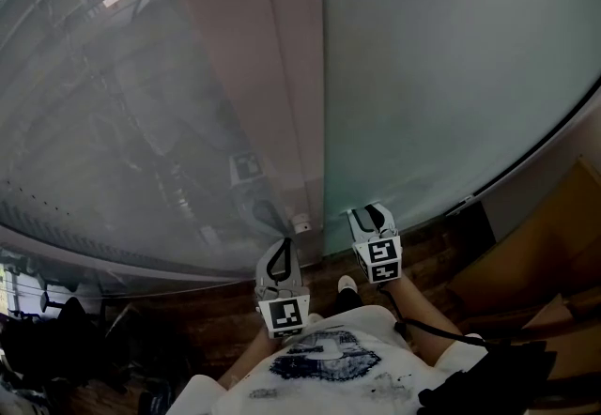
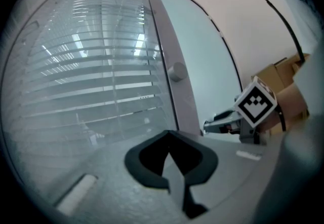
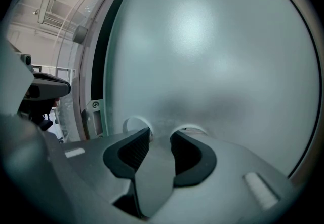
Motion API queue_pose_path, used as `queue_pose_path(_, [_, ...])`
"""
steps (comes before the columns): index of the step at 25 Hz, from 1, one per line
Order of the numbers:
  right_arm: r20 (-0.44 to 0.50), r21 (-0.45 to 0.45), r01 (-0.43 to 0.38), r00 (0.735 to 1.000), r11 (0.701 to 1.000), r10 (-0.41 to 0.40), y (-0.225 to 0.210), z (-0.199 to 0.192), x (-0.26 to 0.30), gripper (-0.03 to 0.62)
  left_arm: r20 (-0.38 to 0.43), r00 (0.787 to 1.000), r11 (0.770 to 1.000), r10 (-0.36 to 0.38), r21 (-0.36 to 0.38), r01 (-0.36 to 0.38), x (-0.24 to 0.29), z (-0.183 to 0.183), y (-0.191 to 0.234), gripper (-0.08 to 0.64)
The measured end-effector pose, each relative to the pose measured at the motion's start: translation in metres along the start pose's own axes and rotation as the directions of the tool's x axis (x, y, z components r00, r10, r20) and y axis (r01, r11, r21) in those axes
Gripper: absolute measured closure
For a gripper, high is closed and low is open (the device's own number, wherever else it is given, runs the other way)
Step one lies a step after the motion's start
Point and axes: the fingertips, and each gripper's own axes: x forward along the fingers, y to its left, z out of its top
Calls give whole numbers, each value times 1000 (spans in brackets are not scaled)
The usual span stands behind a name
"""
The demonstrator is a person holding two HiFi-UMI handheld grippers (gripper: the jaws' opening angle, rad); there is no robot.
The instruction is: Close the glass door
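The frosted glass door [image 1: 451, 75] fills the right half of the head view, and its left edge meets a pale upright frame [image 1: 272, 75]. My right gripper [image 1: 373, 213] is open, its tips against the frosted pane [image 3: 212, 40] low down, with nothing between the pads. A metal lock plate [image 3: 94, 116] sits on the door's edge just left of it. My left gripper [image 1: 279, 258] hangs in front of the frame, its tips meeting, shut on nothing. A small round knob [image 2: 176, 71] sticks out of the frame above it.
A clear glass wall with slatted blinds [image 1: 113, 122] runs left of the frame. Cardboard boxes [image 1: 535, 263] stand at the right, close to the door. Below are a dark wooden floor [image 1: 216, 310], the person's shoe [image 1: 347, 284] and a black cable [image 1: 423, 327].
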Motion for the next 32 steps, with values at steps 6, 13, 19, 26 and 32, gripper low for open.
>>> queue_pose_path(6, [0,1,-1,1000,1000,1,-1,-5,4,463,-5,1000,1000,-5,4,5,2,0,-1,557])
queue_pose_path(13, [0,0,-4,1000,1000,4,-1,-6,5,462,-20,1000,999,-10,32,11,3,6,-1,557])
queue_pose_path(19, [21,12,11,1000,1000,-11,-6,-6,3,460,-34,999,998,-20,57,22,0,1,3,557])
queue_pose_path(26, [3,57,63,998,996,-63,-17,-11,-25,416,-67,998,999,9,42,-6,-45,-18,19,557])
queue_pose_path(32, [26,54,72,997,996,-74,-12,-7,-69,428,-90,996,1000,-25,-11,24,-70,-30,-5,557])
